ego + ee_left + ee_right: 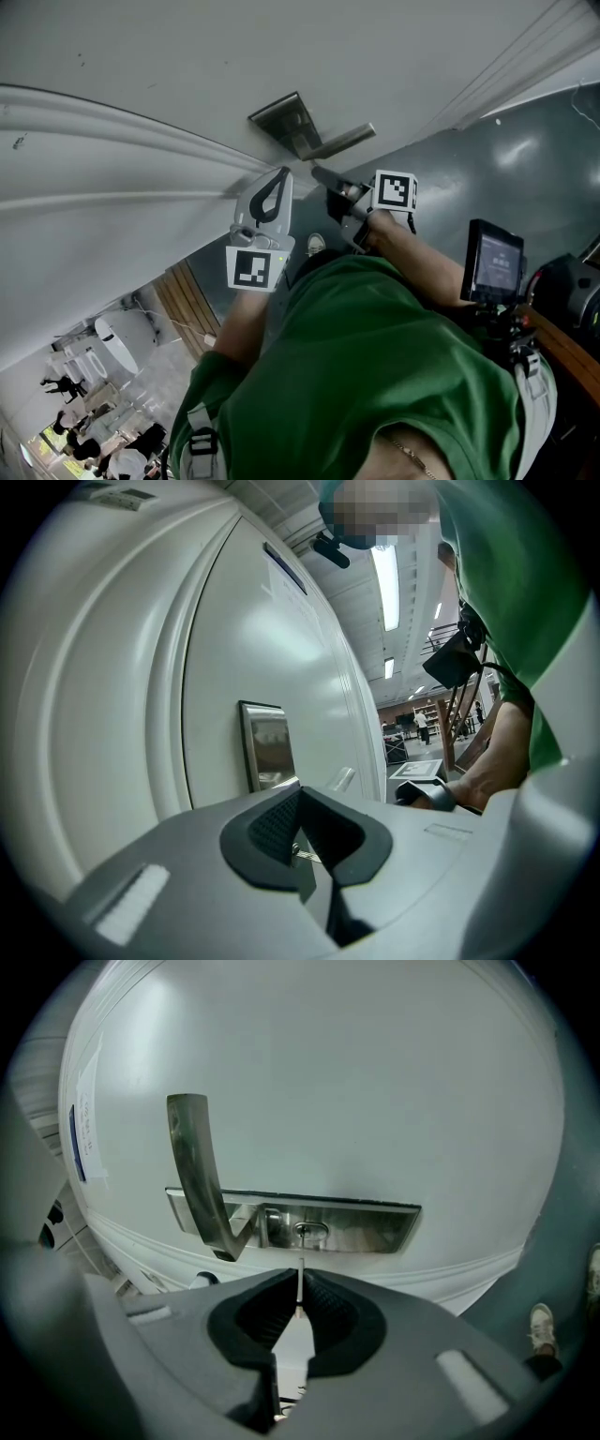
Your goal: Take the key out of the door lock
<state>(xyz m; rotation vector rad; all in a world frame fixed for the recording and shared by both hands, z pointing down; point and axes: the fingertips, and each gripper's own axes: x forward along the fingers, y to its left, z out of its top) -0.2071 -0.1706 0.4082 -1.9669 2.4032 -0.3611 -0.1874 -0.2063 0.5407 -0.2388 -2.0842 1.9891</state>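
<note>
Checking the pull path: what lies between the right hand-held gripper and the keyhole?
Only the key, pinched in the right hand-held gripper; past its tip the stretch to the keyhole is bare: right gripper view.

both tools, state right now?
left tool: closed; a small metal bit shows between its pads, cannot tell what it is or whether it is held.
right tool: closed on the thin silver metal key.
</note>
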